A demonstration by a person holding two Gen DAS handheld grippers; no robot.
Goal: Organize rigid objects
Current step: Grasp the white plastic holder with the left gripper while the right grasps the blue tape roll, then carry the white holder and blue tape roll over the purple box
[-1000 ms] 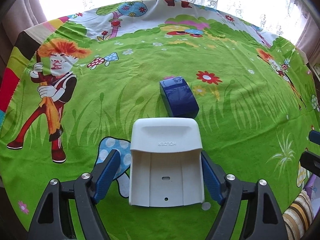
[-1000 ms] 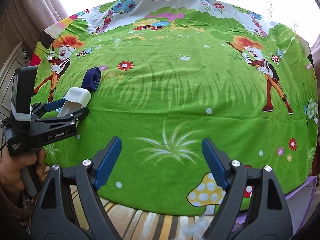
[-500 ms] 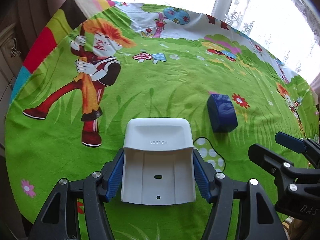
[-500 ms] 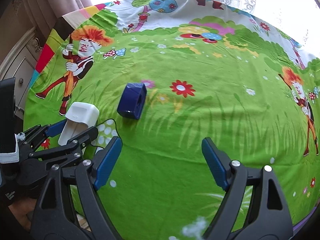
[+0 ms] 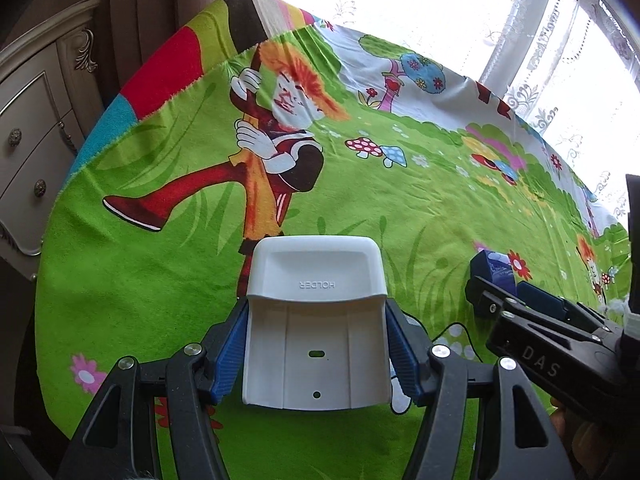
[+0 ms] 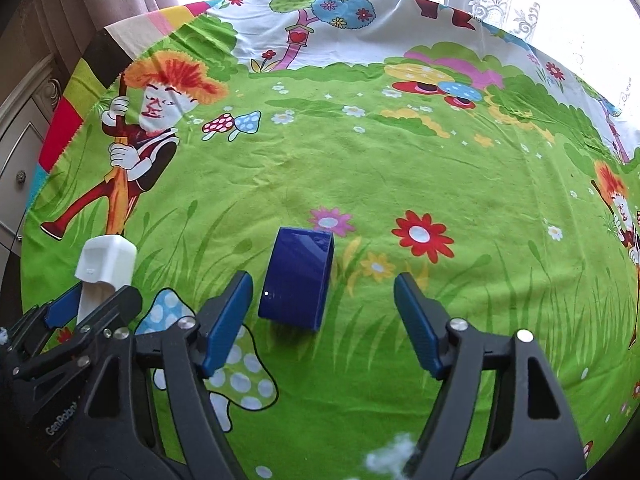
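Note:
A white plastic holder (image 5: 316, 320), open side toward the camera, sits between the blue pads of my left gripper (image 5: 316, 316), which is shut on its two sides. The same holder (image 6: 106, 260) and left gripper (image 6: 92, 304) show at the left of the right wrist view. A dark blue box (image 6: 298, 276) lies on the cartoon tablecloth (image 6: 400, 180). My right gripper (image 6: 322, 284) straddles the box with its jaws closing. The box is nearer the left finger (image 6: 228, 316), and neither pad presses on it. In the left wrist view the blue box (image 5: 494, 268) peeks out beyond the right gripper (image 5: 520, 304).
A cream cabinet with drawers (image 5: 36, 152) stands just off the table's left edge. Curtains and a bright window (image 5: 560, 40) run along the far side. A tuft of white fluff (image 6: 392, 452) lies by the near edge, and a hand (image 5: 580, 440) holds the right tool.
The left gripper closed on the white holder, then swung left and rolled with it. The right gripper travelled left across the cloth to the blue box, and its jaws narrowed.

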